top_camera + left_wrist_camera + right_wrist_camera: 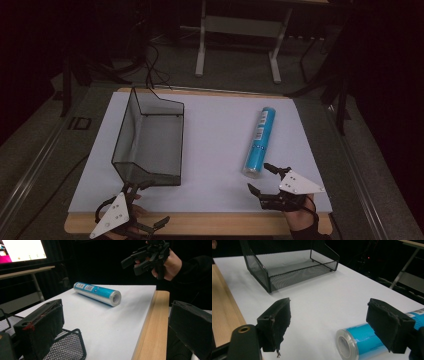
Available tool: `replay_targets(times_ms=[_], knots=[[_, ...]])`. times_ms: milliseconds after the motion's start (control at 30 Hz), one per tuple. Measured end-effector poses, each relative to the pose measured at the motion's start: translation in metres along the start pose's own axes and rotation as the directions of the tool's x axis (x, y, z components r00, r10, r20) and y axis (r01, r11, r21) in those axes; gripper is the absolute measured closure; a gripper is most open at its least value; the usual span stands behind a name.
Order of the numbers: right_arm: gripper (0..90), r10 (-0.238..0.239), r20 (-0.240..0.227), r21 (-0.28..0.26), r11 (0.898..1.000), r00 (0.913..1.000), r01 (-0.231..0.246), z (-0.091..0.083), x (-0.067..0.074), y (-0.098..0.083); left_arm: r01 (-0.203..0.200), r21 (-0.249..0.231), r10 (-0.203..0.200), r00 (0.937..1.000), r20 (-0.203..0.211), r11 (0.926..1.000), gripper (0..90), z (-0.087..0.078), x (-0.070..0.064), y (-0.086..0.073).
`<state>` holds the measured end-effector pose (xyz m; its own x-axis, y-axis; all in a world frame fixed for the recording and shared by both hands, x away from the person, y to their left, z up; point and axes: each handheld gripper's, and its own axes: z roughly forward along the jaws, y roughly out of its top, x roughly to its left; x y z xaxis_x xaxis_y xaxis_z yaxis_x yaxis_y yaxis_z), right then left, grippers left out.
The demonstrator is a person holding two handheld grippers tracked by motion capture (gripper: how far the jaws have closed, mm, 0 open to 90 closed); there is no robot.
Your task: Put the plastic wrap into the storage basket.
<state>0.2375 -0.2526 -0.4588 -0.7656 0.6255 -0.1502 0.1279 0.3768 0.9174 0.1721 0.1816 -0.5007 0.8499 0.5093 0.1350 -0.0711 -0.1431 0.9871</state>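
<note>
Blue film roll (259, 143) lies on the white counter (215, 150), well right of the mesh tray (150, 140).

High view: right gripper (263, 179) spread just beside the roll's near end, probably lining up a grasp.

Left gripper view: left gripper (112, 327) spread, empty, at the tray's near corner.

Right gripper view: jaws straddle nothing yet.

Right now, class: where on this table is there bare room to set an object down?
The widest free patch is the white sheet between the mesh tray and the blue roll. Another strip runs along the far edge behind both. The near corners are crowded: left tongs at the tray, right tongs at the roll's near end.
</note>
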Motion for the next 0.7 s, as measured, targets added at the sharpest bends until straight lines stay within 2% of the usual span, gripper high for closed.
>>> replay_targets(times_ms=[133,233,367,400,567,700], knots=[[21.5,-0.009,0.008,0.032,0.999,0.9999,0.009,0.0025,0.0017,0.0004,0.004,-0.006,-0.004,1.0,0.006,1.0,0.7,-0.0001,-0.0007,0.0002],[20.6,-0.019,0.012,0.031,0.999,0.9997,0.019,0.0028,0.0027,-0.0001,0.001,-0.01,-0.001,1.0,0.007,1.0,0.7,0.0,-0.001,0.0003],[20.4,-0.024,0.011,0.018,1.0,0.9996,0.024,0.0016,0.0026,0.0014,0.004,-0.018,-0.003,1.0,0.008,0.9998,0.7,-0.0002,-0.0011,0.0005],[20.4,-0.015,-0.013,-0.002,1.0,0.9998,0.015,-0.0001,0.0011,0.0025,0.004,-0.017,-0.004,1.0,0.008,0.9998,0.7,-0.0001,-0.0012,0.0005],[20.5,-0.019,-0.03,-0.034,0.999,0.9994,0.018,-0.0021,0.0013,0.0046,-0.002,-0.015,0.002,1.0,0.008,0.9999,0.7,0.0003,-0.0018,0.0004],[20.4,-0.028,-0.026,-0.024,0.999,0.9993,0.027,-0.0006,0.0034,0.0046,-0.001,-0.014,0.001,1.0,0.005,0.9999,0.7,0.0001,-0.0019,0.0005]])
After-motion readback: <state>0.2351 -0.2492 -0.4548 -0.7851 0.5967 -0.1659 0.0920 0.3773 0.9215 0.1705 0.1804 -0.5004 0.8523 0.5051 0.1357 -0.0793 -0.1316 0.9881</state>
